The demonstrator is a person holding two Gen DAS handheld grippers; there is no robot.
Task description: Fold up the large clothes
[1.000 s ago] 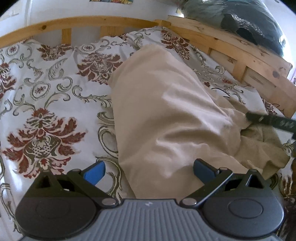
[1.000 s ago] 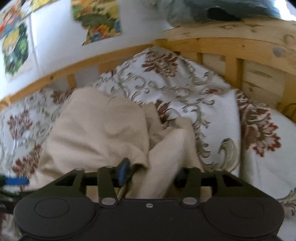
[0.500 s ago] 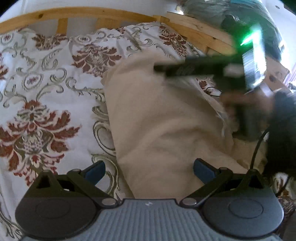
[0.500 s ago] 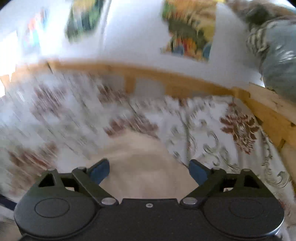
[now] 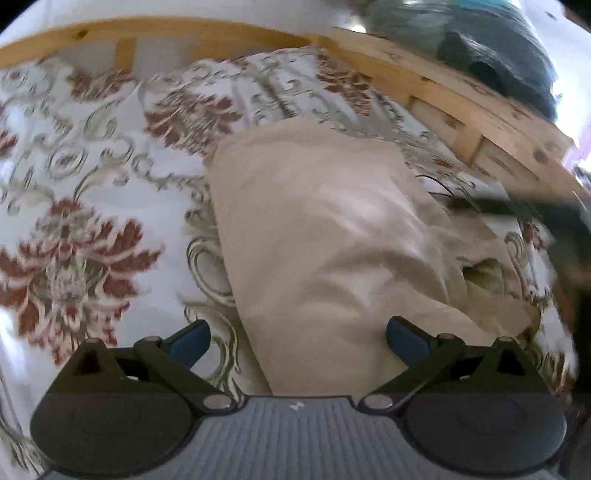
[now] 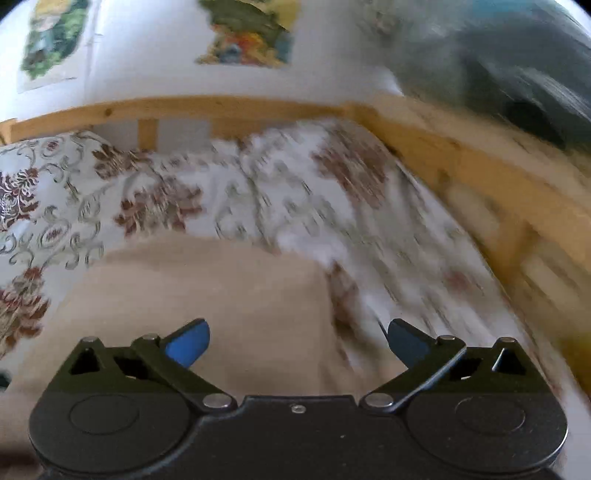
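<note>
A beige garment [image 5: 325, 236] lies folded lengthwise on the floral bed cover [image 5: 74, 229], rumpled at its right end. My left gripper [image 5: 297, 341] hovers open over its near end, blue pads wide apart and nothing pinched. In the right wrist view the beige garment [image 6: 207, 295] fills the lower middle. My right gripper [image 6: 297, 341] is above it, jaws opening wide, with no cloth between the pads. The right view is blurred by motion. A dark blurred shape, probably the other gripper [image 5: 517, 206], crosses the left view's right edge.
A wooden bed rail [image 5: 461, 107] runs along the back and right of the bed. A dark blue-grey bundle [image 5: 480, 48] sits behind the rail. Colourful posters [image 6: 251, 33] hang on the white wall.
My right gripper let go of the beige cloth, opened wide and swung up and over the garment. The left gripper stayed open in nearly the same place.
</note>
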